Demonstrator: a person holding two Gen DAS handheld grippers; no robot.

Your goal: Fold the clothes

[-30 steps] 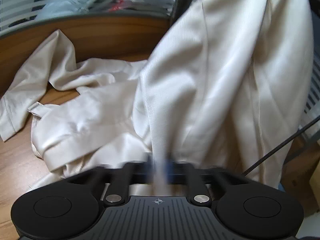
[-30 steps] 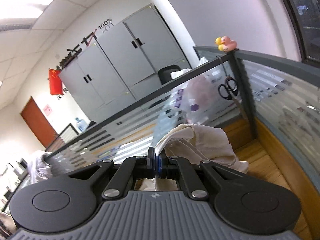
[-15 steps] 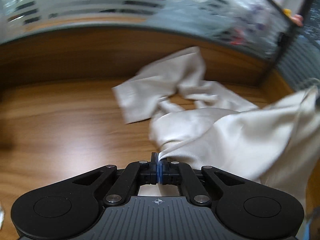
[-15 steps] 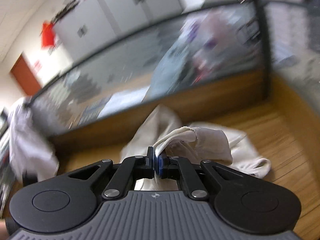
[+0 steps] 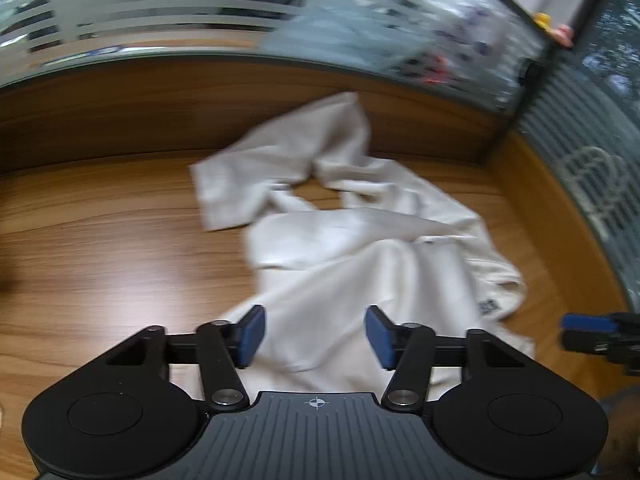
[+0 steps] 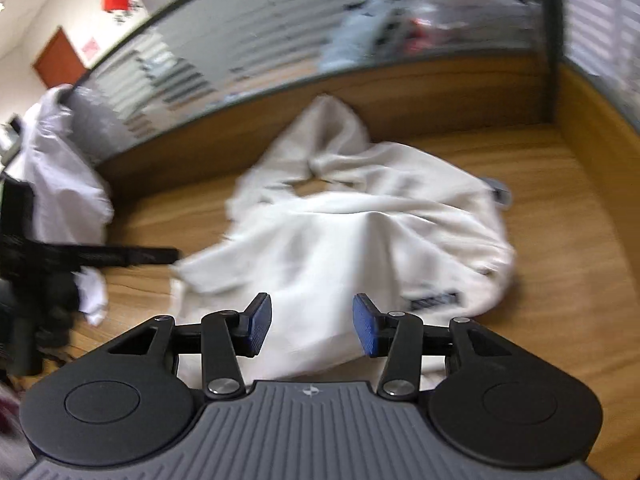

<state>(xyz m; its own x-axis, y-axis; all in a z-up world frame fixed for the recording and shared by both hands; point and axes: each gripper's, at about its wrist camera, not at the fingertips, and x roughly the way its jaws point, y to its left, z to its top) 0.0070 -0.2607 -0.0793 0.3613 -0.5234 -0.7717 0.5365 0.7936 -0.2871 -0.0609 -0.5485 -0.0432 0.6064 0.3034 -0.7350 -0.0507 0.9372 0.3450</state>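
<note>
The left gripper (image 5: 314, 336) and right gripper (image 6: 312, 330) are held apart, empty, above the cream garment (image 5: 360, 264), which is spread crumpled on the wooden desk (image 5: 100, 248). Behind, a glass partition (image 5: 200, 12) is seen, where a white cloth (image 6: 60, 168) is hung.

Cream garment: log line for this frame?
step: fold clothes | left gripper: open | right gripper: open | cream garment: crumpled on wooden desk, unfolded

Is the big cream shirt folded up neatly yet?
Not yet. The cream fabric garment lies crumpled and twisted on the wooden desk.
</note>
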